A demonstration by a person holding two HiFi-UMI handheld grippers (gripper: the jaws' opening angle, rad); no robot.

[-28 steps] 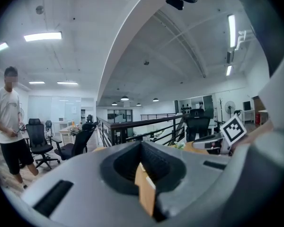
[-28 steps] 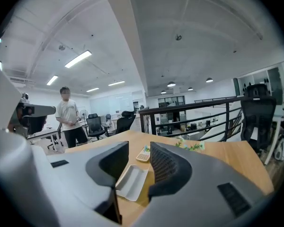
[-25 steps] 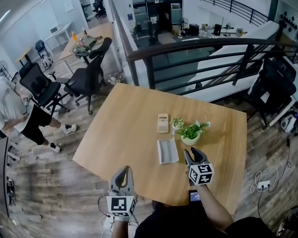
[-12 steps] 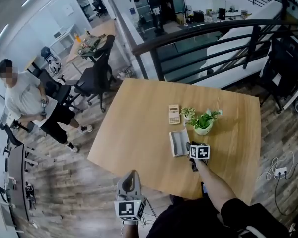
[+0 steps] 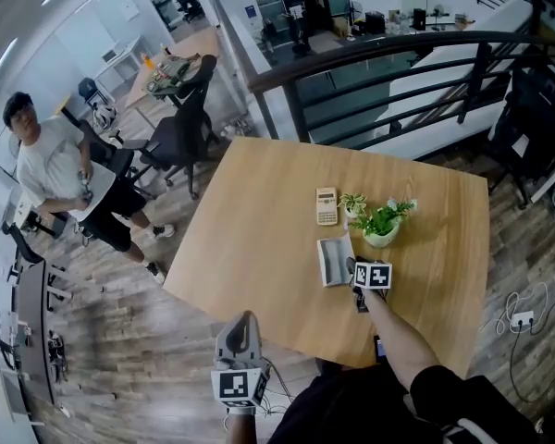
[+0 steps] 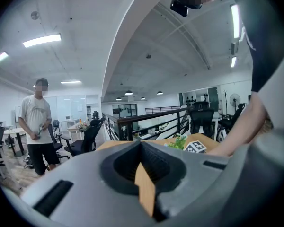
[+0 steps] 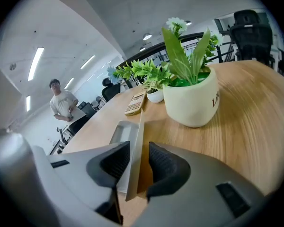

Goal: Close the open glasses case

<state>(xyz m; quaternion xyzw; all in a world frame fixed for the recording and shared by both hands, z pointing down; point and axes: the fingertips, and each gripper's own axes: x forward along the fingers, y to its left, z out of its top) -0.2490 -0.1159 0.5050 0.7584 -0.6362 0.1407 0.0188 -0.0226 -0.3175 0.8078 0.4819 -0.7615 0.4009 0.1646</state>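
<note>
You are at the start of the closing step. The glasses case point(image 5: 334, 259) lies open on the wooden table point(image 5: 250, 239), just in front of the white plant pot point(image 7: 191, 100) and nearer to you than the calculator point(image 7: 135, 104). Its lid point(image 7: 136, 122) stands up on edge beside the grey tray point(image 7: 122, 130).

Your right gripper point(image 7: 138, 149) sits astride that lid. Its jaws are a little apart with the lid's near edge between them: the left pad is close against it, while a sliver of gap shows on the other side, so I judge it bracketed and not firmly pinched.

Your left gripper point(image 6: 141, 144) hangs off the near edge of the table, well apart from the case, with its jaws pressed together on nothing.

Next, the lid needs to swing over onto the tray. Nip it lightly or push with one pad, and follow the hinge's arc. The case looks light and may slide, so your left gripper could steady the tray.
</note>
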